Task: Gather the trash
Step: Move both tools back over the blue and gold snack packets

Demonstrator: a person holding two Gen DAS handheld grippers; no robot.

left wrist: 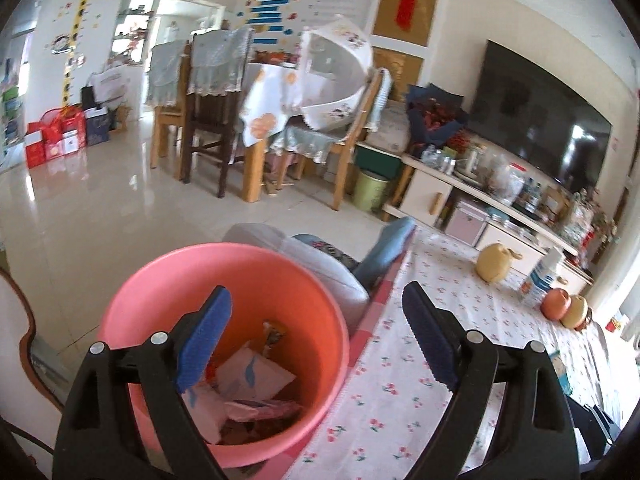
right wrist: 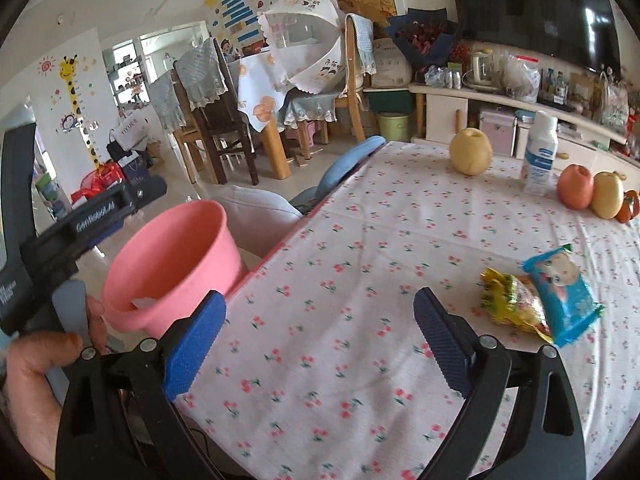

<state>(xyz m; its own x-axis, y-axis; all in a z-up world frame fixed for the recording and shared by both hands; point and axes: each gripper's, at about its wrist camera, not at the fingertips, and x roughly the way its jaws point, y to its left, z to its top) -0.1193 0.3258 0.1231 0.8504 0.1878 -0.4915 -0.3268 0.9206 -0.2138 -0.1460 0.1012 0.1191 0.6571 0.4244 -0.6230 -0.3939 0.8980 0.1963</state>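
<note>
The left gripper [left wrist: 316, 340] hangs over the mouth of the pink bucket [left wrist: 168, 276], its blue-padded jaws spread wide with nothing between them. The right gripper [right wrist: 320, 344] is likewise wide and empty, poised above the tablecloth [right wrist: 360, 240] near the table's edge. One bucket stands just beside that edge, and inside it lie several pieces of crumpled paper and wrappers [left wrist: 252, 376], too jumbled to count surely. Two snack packets remain on the cloth to the right of the right gripper: a yellow-green wrapper [right wrist: 512, 300] and a blue packet [right wrist: 564, 292] touching it, the blue one partly overlapping the yellow. Farther back on the table stand four fruits: one pale pear [right wrist: 471, 151] alone, then a red apple [right wrist: 575, 187] and a yellow apple [right wrist: 607, 195] side by side, with a small orange-red fruit [right wrist: 629, 207] at the frame's edge. One white bottle [right wrist: 540, 152] with a blue label stands upright between the pear and the apples. The cloth is white with small cherry prints and a pink checked border. Beyond lie a glossy tiled floor, a dining table with chairs [left wrist: 208, 112], a cluttered TV cabinet under a dark television [left wrist: 536, 116], and one green bin [left wrist: 370, 190] near the cabinet.
</note>
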